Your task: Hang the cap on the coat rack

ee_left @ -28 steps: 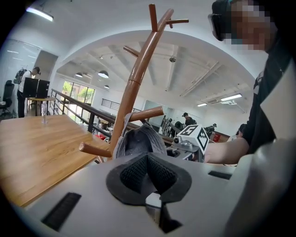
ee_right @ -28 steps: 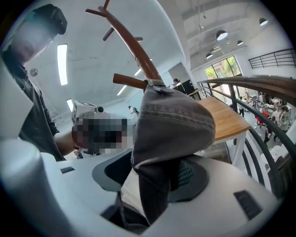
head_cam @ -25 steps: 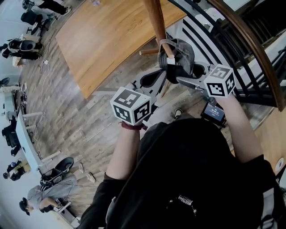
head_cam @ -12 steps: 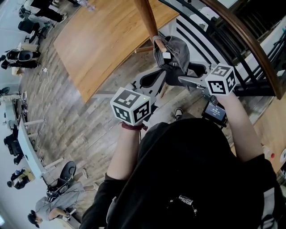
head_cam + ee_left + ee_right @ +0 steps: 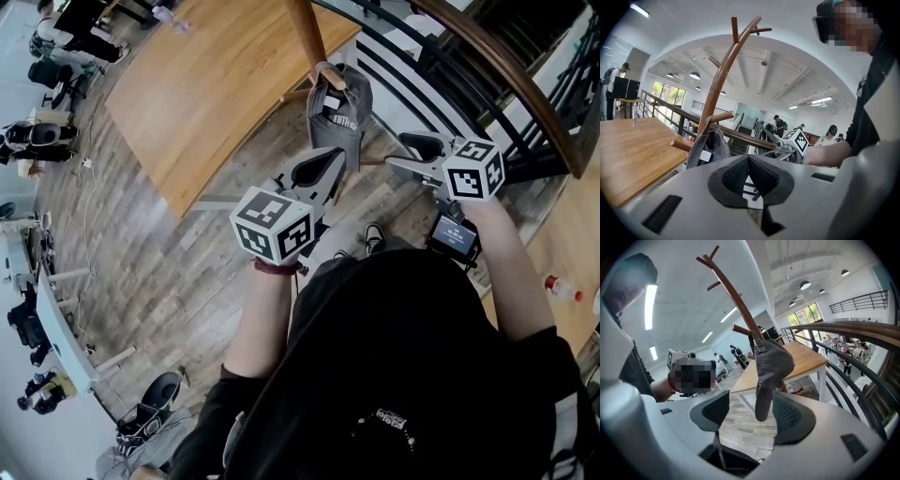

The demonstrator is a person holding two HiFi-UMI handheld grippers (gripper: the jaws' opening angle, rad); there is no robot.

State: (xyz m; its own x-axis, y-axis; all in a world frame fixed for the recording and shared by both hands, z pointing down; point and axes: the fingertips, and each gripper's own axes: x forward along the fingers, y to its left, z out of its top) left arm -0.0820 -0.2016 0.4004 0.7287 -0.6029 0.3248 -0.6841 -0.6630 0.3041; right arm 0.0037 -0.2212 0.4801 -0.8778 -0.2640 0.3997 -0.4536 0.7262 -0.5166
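The grey cap (image 5: 336, 112) hangs by its back strap from a lower peg of the brown wooden coat rack (image 5: 305, 33), its brim pointing down. No gripper holds it. My left gripper (image 5: 330, 161) is shut and empty, just below and left of the cap. My right gripper (image 5: 398, 153) stands open to the cap's right, clear of it. In the right gripper view the cap (image 5: 771, 366) hangs ahead of the open right gripper (image 5: 751, 411), with neither pad touching it. In the left gripper view the cap (image 5: 708, 147) hangs on the rack (image 5: 719, 79), beyond the closed left gripper (image 5: 749, 161).
A large wooden table (image 5: 206, 84) stands left of the rack. A black railing with a wooden handrail (image 5: 506, 84) runs close behind and to the right. A bottle (image 5: 561, 287) lies on the floor at far right. Several people are at the far left.
The right gripper's jaws were at the cap by the peg; they have opened and drawn back to the right. The cap now hangs straight down from the peg.
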